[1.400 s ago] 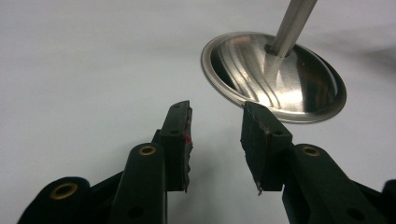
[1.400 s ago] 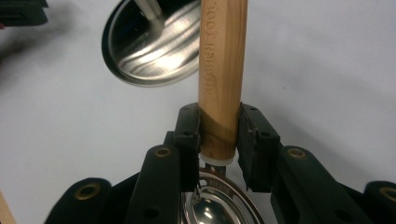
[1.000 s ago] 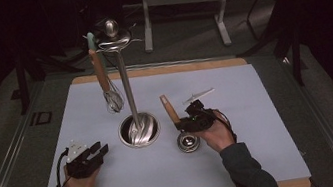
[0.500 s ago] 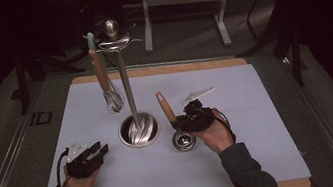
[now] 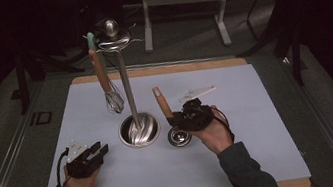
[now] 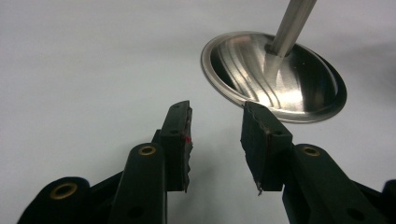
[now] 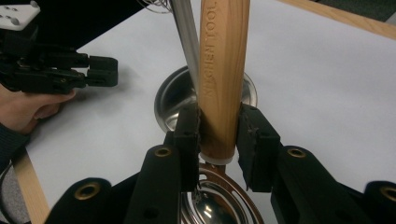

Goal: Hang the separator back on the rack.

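Counter (image 5: 264, 149): pale blue-white sheet over a wooden board, light wood edge showing along near and far sides.

Centre of sheet: tall polished steel utensil stand (image 5: 126, 87), thin upright pole rising from a round dished base (image 6: 275, 74), ball knob and hanging ring at top. From the ring's left side hangs a wire whisk with a brown wooden handle (image 5: 104, 85), wire head down, clear of the sheet, left of the pole.

Right gripper (image 5: 181, 117): held in the person's right hand (image 5: 214, 134), just right of the stand base. Jaws clamped on the light wooden handle (image 7: 223, 70) of a round-headed steel utensil, probably a small strainer or skimmer (image 5: 180, 136). In the right gripper view the handle stands between the two jaw pads, gripped at its lower end just above the white collar where wood meets metal; stamped lettering runs up the wood. Handle tilts up and to the far left, toward the pole; the metal head sits low, on or just above the sheet, near side of the jaws. Cannot tell whether the head touches the sheet.

Left gripper (image 5: 97, 152): held in the left hand (image 5: 82, 182) at near left, resting low over the sheet, pointing right toward the stand base. Jaws apart, nothing between them; in the left gripper view the right jaw tip lines up with the near rim of the base, contact unclear.
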Action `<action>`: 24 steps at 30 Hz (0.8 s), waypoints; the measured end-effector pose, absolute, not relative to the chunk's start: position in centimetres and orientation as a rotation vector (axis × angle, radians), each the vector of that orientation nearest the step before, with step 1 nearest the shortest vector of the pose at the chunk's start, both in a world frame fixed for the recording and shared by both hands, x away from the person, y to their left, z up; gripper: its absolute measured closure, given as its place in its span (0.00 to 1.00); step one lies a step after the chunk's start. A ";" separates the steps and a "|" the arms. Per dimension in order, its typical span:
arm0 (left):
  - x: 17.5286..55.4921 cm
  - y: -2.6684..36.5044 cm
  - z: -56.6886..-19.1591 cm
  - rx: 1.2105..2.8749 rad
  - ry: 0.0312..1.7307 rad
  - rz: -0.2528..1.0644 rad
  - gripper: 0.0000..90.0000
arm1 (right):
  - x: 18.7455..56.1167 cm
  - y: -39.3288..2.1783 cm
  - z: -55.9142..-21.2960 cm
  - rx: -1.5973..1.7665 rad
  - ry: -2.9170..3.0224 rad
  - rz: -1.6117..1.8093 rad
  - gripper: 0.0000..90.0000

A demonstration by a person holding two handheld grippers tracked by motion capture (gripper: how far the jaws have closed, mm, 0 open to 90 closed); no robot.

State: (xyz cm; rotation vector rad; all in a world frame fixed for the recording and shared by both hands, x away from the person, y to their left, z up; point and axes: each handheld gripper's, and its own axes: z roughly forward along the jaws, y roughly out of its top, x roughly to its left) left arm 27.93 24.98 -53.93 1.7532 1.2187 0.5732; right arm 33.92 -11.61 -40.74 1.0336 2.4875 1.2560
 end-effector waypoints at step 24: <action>27.9 25.0 -53.9 1.755 1.217 0.573 0.70 | 33.5 -10.7 -38.7 0.963 2.460 1.310 0.79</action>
